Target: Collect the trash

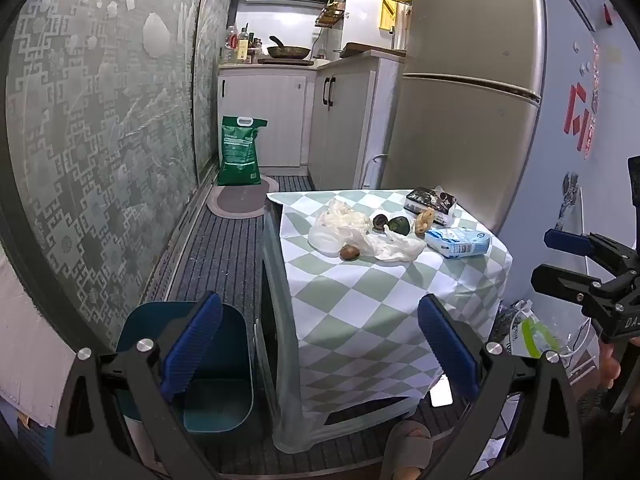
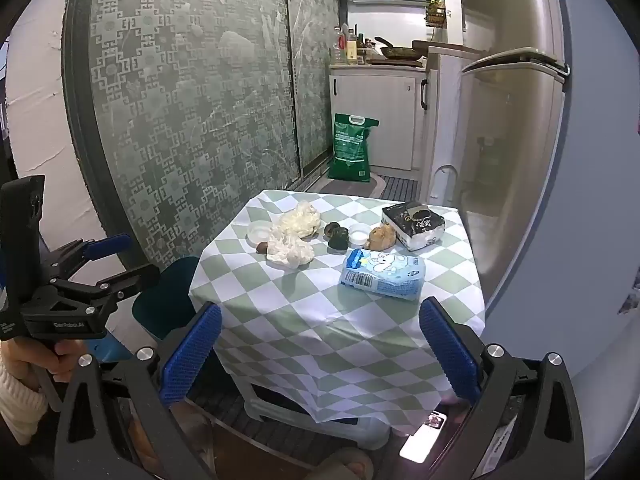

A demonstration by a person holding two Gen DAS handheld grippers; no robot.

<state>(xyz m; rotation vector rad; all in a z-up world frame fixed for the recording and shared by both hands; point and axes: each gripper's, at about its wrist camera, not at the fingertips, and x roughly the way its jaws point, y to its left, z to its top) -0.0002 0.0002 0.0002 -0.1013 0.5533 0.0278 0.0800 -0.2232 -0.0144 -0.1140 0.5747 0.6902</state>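
- Both grippers are wide open and hold nothing: the left gripper [image 1: 320, 344] hangs over the near edge of the table [image 1: 360, 300], and the right gripper [image 2: 320, 352] hangs in the same way, both well apart from the trash
- The trash lies at the far half of the table: crumpled wrap [image 1: 344, 220], a loose bag [image 1: 394, 248], a brown pit [image 1: 349, 252], two dark peels [image 1: 394, 225], a small cup [image 2: 357, 234], a lid [image 2: 259, 231] and a brownish lump [image 1: 425, 221]
- The bin [image 1: 216, 364] stands on the floor at the left of the table, open and seemingly empty, so I judge no piece is collected yet
- The pit is round and small; wide jaws can push it and it may roll off the edge
- The bag is thin and limp; the fingers may pinch the cloth [image 2: 320, 320] together with it and drag everything
- The blue pack [image 2: 382, 274] and the dark pack [image 2: 414, 224] lie just beside the trash; it is not sure they are trash, so a wrong pick is possible
- The bin sits low and partly under the table edge; a release too early may drop a piece on the floor
- Both grippers work close, so they may knock each other
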